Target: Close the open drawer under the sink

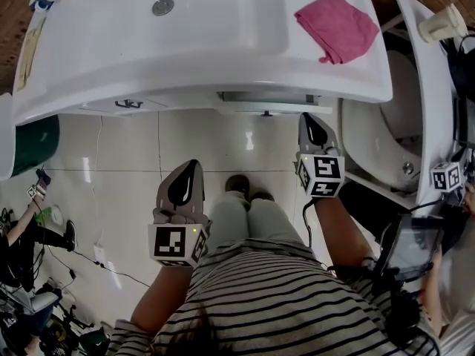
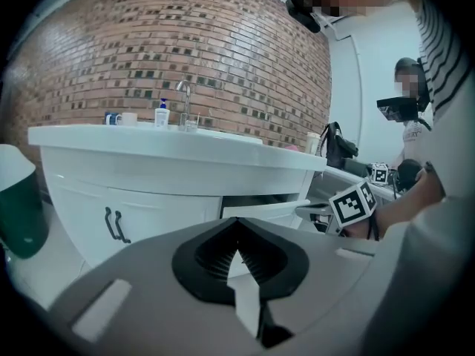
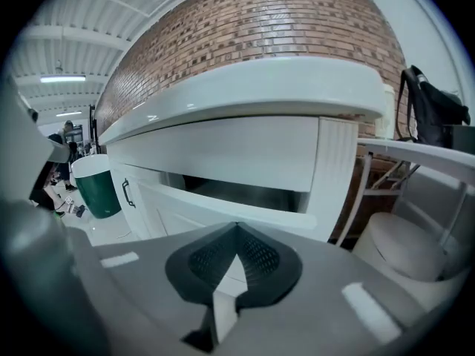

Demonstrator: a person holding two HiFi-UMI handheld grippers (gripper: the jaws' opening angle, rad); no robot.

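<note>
A white drawer (image 1: 266, 99) stands a little way out under the white sink counter (image 1: 223, 58). My right gripper (image 1: 307, 119) is shut and empty, with its tip just below the drawer's right end. In the right gripper view the drawer front (image 3: 223, 212) lies right ahead of the shut jaws (image 3: 236, 228), with a dark gap above it. My left gripper (image 1: 191, 167) is shut and empty too, lower and to the left, away from the cabinet. In the left gripper view the shut left gripper (image 2: 237, 222) faces the open drawer (image 2: 267, 211), with the right gripper's marker cube (image 2: 355, 205) beside it.
A pink cloth (image 1: 338, 27) lies on the counter's right side. A toilet (image 1: 401, 132) stands at the right and a green bin (image 1: 30, 143) at the left. Black cabinet door handles (image 1: 128, 104) sit left of the drawer. The person's legs and shoes (image 1: 249, 191) are between the grippers.
</note>
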